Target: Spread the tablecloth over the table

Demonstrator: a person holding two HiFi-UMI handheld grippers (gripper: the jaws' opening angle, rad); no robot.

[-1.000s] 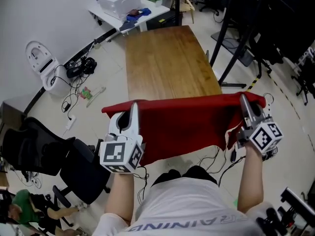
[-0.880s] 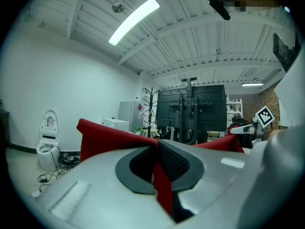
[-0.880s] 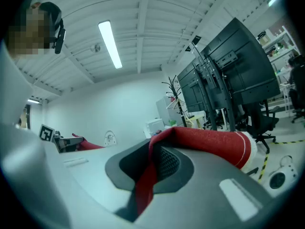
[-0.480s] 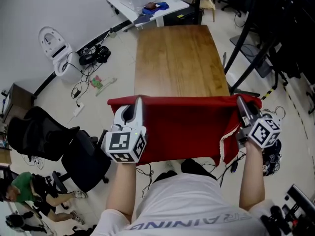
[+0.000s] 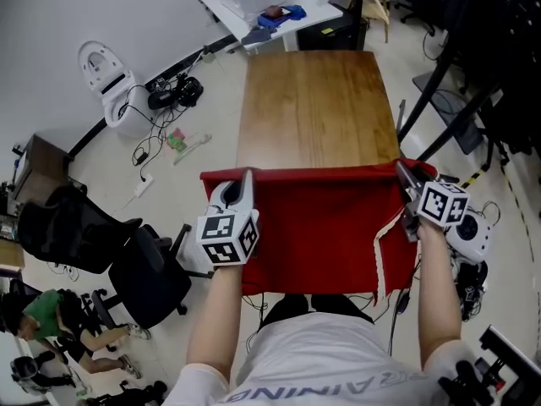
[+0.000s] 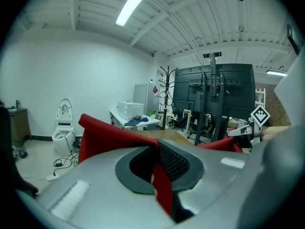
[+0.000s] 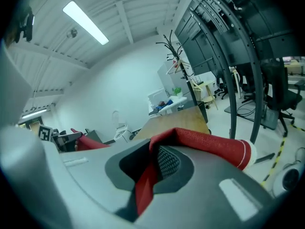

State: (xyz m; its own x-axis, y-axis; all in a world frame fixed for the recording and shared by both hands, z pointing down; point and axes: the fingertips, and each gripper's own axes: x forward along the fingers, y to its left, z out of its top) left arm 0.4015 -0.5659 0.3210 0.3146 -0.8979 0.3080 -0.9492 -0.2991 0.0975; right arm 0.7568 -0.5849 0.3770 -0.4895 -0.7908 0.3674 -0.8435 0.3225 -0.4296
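While the red tablecloth (image 5: 321, 222) is hanging stretched along the wooden worktop's (image 5: 317, 100) near edge, the left hand-held gripper (image 5: 247, 176) and right hand-held gripper (image 5: 400, 170) are each clamping one top corner; the person's shirt (image 5: 325, 370) is showing "AINING".

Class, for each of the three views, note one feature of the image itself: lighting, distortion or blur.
Head view: evenly lit, wooden table sharp. Left gripper view: fisheye with black corners; the ceiling lamp blows out white. Right gripper view: same fisheye, bending the dark poles into arcs; tablecloth crisp.
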